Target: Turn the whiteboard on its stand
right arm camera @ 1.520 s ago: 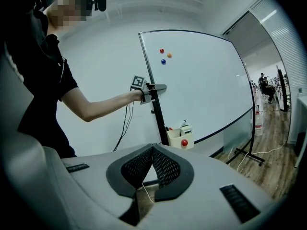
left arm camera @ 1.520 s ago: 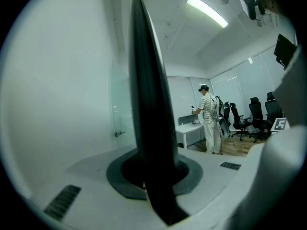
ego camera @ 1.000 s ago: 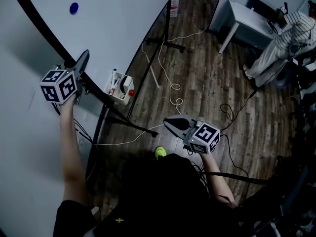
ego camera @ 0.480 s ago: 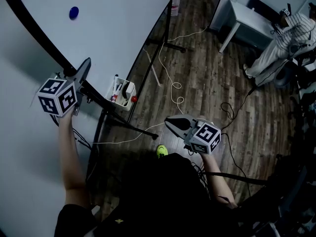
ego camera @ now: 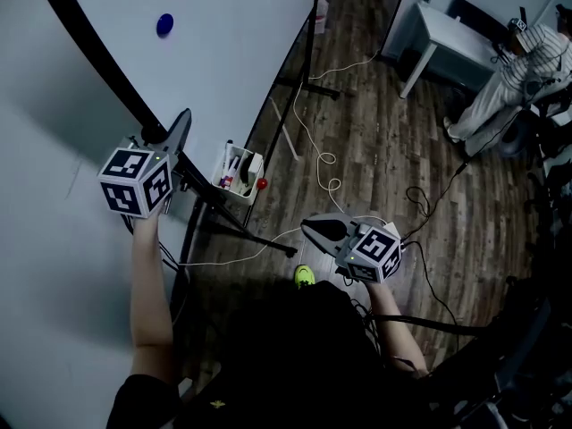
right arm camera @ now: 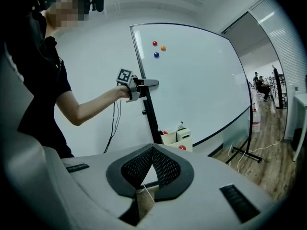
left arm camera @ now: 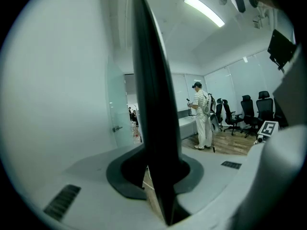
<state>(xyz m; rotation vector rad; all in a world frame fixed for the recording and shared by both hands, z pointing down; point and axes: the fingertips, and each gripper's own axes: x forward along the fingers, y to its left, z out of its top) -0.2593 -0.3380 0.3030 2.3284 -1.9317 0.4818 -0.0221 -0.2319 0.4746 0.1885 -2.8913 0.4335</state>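
Head view, whiteboard: large white whiteboard (ego camera: 232,70) in a thin black frame (ego camera: 98,56) stands on its black stand (ego camera: 308,83) over the wooden floor (ego camera: 384,150). It fills the upper left of your view.
Head view, left gripper: your left gripper (ego camera: 181,123) sits at the board's near upright edge, jaws astride the black frame, above the white marker tray (ego camera: 239,170).
Head view, right gripper: your right gripper (ego camera: 315,229) hangs over the floor, well apart from the board.
Left gripper view, jaws: the black frame runs straight up between the pads of your left gripper (left arm camera: 160,176). The jaws have just been opening, and a sliver of floor shows between one pad and the frame, so they read as parted, not clamping.
Right gripper view, jaws: the two meshed pads of your right gripper (right arm camera: 152,150) meet at their tips. They are closed with nothing between them. The board, the tray and your left gripper lie ahead.
Handling: judged stiff, broad and fairly heavy. The smooth face looks slippery. The tray's loose contents and the round coloured magnets (ego camera: 164,24) could shake off if you swing sharply.
Where to hold: take the frame edge, not the face or the tray. You cannot tell from here where the pivot sits.
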